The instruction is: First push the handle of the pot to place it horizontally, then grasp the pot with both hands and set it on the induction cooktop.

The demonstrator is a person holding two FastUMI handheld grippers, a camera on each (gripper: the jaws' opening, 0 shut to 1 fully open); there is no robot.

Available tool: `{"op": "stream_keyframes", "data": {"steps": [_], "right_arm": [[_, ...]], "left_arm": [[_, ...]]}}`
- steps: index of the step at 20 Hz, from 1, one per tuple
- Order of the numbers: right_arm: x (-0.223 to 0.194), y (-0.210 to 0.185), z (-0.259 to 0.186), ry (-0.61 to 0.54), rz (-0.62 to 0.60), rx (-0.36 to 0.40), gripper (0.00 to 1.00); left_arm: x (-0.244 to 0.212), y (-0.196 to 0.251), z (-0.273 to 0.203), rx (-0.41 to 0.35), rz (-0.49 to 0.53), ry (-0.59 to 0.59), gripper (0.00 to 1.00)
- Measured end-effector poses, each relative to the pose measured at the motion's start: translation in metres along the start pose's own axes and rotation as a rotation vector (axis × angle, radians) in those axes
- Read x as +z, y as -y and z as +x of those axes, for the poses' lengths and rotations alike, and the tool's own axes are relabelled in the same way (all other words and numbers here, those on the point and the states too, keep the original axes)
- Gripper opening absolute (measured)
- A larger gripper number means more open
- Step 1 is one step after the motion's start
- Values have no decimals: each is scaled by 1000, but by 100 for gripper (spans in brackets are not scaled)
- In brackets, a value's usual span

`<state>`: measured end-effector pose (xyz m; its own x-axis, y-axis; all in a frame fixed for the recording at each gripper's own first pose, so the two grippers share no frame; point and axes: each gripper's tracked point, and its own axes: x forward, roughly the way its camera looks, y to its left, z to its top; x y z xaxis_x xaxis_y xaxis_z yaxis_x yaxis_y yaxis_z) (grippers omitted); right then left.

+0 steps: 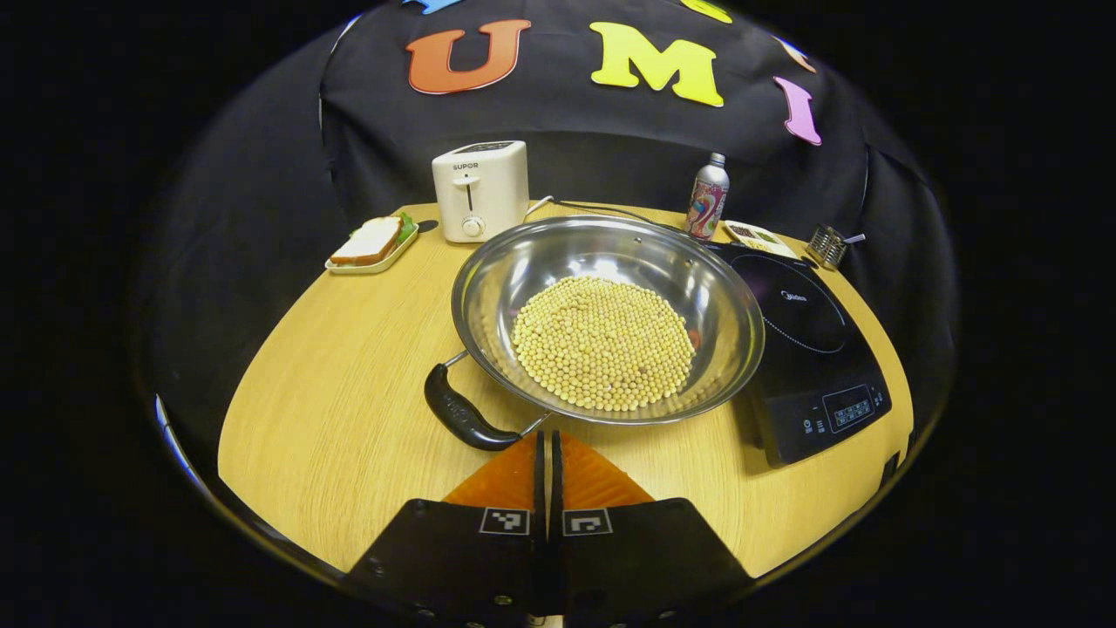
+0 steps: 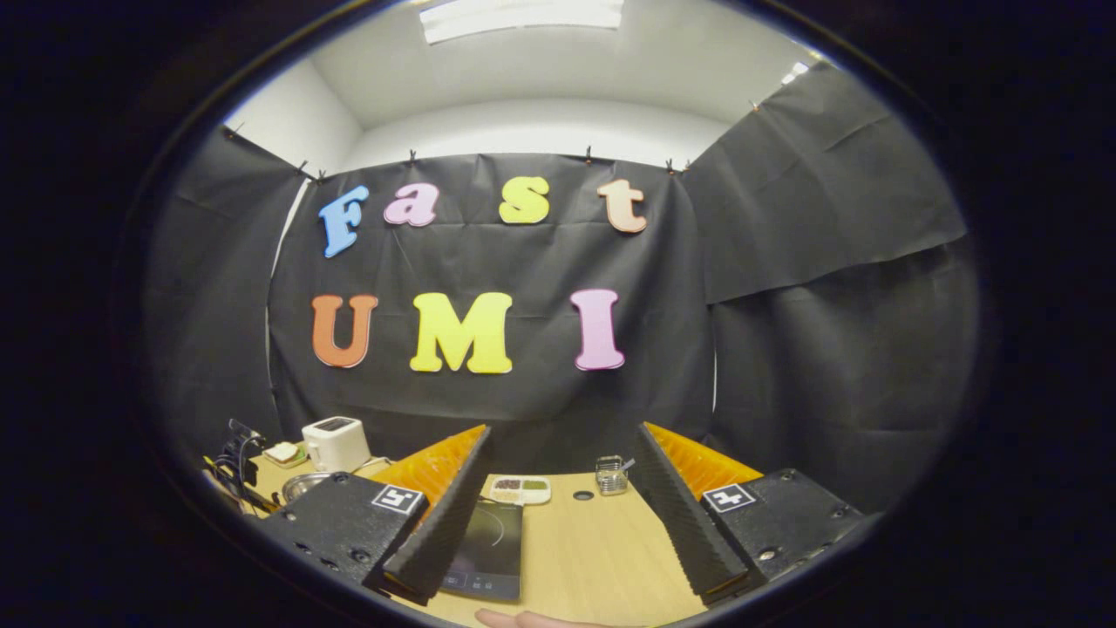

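The left gripper (image 1: 549,453) has its jaws pressed together, tips just short of the pot (image 1: 608,318), near its black handle (image 1: 460,412). The right gripper (image 2: 562,497) is spread wide above the table (image 2: 593,549). The bean-filled pot sits on wood, its rim overlapping the induction cooktop (image 1: 815,366).

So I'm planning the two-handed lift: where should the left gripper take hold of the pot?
Probably the black handle, the pot's one slim graspable part. It arcs off the near-left rim, clear of the table, so come from the near side, open the shut fingers and close across its width.
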<state>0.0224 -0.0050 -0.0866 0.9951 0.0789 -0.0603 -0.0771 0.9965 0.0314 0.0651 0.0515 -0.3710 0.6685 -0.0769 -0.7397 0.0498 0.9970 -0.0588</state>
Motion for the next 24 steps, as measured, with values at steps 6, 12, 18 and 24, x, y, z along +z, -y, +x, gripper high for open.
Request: {"op": "stream_keyframes", "data": {"steps": [6, 12, 18, 24], "right_arm": [[10, -8, -3, 63, -11, -3, 98], [-9, -14, 12, 12, -1, 0, 98], [-5, -17, 30, 25, -27, -30, 97], [-13, -29, 51, 8, -34, -34, 98]], "left_arm": [[1, -9, 6, -11, 36, -20, 0], [13, -32, 16, 12, 50, -29, 0], [27, -60, 34, 40, 10, -43, 0], [43, -81, 51, 62, -7, -59, 0]]}}
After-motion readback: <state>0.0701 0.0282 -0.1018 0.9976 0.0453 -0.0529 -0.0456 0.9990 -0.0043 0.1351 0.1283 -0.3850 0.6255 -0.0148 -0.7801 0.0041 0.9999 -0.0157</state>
